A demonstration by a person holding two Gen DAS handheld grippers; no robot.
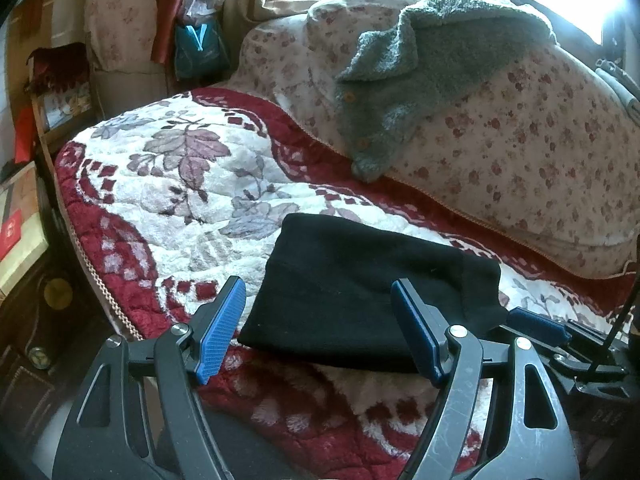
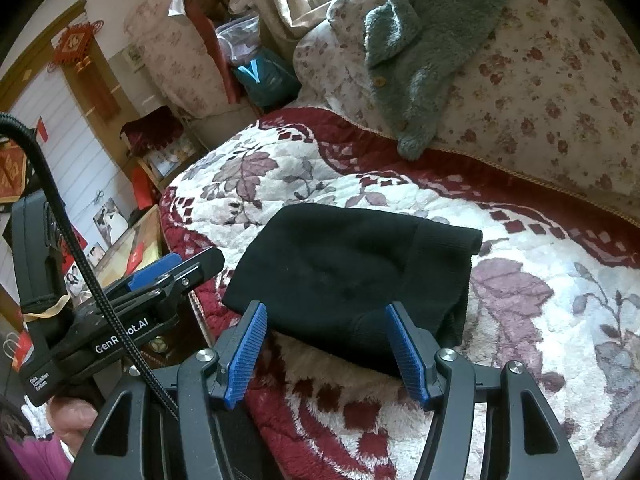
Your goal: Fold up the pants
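Black pants [image 1: 360, 292] lie folded in a compact bundle on the red-and-white floral blanket [image 1: 168, 184], near edge of the bed. Left gripper [image 1: 316, 332] jaws wide, holding nothing, just near of the pants. Right gripper [image 2: 328, 348] jaws wide too, at the pants' near edge. Grey fleece [image 1: 432, 64] on floral cushion [image 1: 540, 152] far right.
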